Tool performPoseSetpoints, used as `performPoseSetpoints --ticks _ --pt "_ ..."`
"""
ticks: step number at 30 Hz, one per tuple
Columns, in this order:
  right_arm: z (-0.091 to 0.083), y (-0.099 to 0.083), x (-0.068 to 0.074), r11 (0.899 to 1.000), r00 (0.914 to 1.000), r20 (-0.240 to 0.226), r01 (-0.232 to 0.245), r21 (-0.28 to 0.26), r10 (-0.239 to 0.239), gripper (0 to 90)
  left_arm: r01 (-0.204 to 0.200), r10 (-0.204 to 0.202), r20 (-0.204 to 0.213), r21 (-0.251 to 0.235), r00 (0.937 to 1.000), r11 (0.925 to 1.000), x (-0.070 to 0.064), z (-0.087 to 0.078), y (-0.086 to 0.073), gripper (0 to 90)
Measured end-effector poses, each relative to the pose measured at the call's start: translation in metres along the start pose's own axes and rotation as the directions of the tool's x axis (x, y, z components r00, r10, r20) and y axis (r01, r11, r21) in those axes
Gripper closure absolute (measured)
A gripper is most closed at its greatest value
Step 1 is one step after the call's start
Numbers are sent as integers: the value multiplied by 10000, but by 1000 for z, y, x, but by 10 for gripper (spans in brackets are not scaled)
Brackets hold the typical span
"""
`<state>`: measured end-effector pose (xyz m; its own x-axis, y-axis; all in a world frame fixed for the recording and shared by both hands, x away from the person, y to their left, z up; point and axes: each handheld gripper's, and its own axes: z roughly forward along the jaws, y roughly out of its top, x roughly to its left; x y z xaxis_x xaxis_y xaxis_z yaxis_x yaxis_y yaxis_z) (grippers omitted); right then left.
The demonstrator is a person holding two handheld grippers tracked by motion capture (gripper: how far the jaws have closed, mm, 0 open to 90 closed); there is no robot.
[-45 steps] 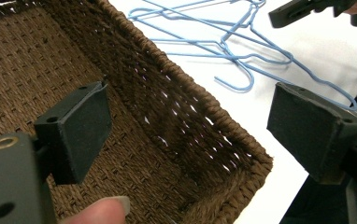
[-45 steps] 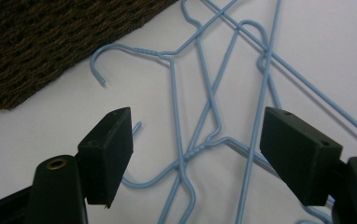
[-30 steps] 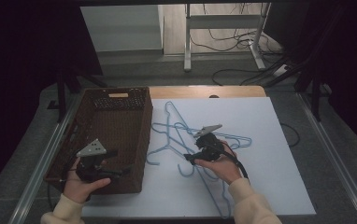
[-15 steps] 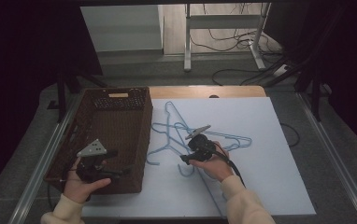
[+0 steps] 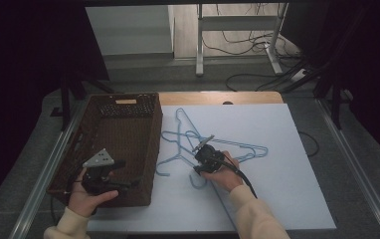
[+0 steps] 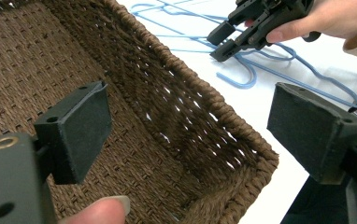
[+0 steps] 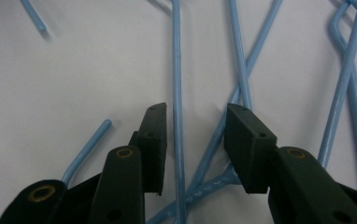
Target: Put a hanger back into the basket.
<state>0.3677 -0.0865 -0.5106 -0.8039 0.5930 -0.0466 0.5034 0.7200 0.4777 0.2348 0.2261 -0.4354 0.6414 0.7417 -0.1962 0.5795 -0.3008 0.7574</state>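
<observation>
Right gripper (image 5: 202,153) is down on the pile of blue hangers (image 5: 213,147) in the middle of the high view, and its jaws stand apart, straddling one thin blue rod (image 7: 177,121) that runs straight up between them in the right gripper view. Not pinched yet: there is white showing on either side of that rod, so I read this as the line-up before a squeeze. The hangers lie tangled flat on the white board (image 5: 287,189), just right of the brown woven basket (image 5: 150,149), hooks crossing and rods overlapping, which is likely why the gripper comes in low and picks a single strand near where the wires twist together at the bottom of its own view. The right hand (image 5: 220,172) lies low over the board, knuckles toward the basket, forearm coming up from the lower middle of the frame, cable trailing back along the sleeve. Over at the lower left, the left gripper (image 5: 123,174) hangs above the near corner of the basket, held level in the left hand (image 5: 86,196), jaws spread wide and gripping nothing; in the left gripper view they frame the basket's inner wall and rim (image 6: 223,116), with the other gripper at work in the upper right. My guess is it waits there because the basket is where a hanger would go.
</observation>
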Motion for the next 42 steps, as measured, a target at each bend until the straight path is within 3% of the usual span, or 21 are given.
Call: performPoseSetpoints --ticks 3,7,12,20,22,28,34,37,40,42 --pt "-1 2 3 9994 9993 175 337 107 -338 598 -5 5 0 23 10000 10000 0 0 0 139" --pt "-2 4 6 9988 9987 113 497 10 -497 582 -7 7 5 45 10000 10000 0 1 0 138" --pt "2 6 9 9979 9979 -38 644 119 -643 626 -4 4 2 30 10000 10000 0 0 0 138" --pt "2 8 7 9990 9976 -616 327 309 -307 752 75 -75 -67 -21 9999 10000 1 0 -1 139" --pt "2 8 5 9993 9970 -750 211 322 -187 855 69 -69 -81 -42 9999 10000 1 0 -1 139" --pt "1 7 1 9996 9949 -1010 38 296 -8 869 73 -73 -122 -41 9999 10000 2 -1 -1 140" --pt "-12 6 0 9998 9936 -1131 30 -201 -53 872 82 -83 -144 -57 9999 10000 2 -1 -1 141" --pt "-23 4 -4 9968 9886 -1490 -305 -733 193 873 72 -73 -149 -49 9999 10000 2 -1 -1 141" --pt "-31 2 -7 9949 9834 -1777 -535 -859 376 873 69 -70 -168 -57 9998 10000 2 -1 -1 142" --pt "-40 -1 -13 9883 9772 -2027 -896 -1235 632 874 47 -48 -181 -75 9998 10000 1 -1 -1 142"
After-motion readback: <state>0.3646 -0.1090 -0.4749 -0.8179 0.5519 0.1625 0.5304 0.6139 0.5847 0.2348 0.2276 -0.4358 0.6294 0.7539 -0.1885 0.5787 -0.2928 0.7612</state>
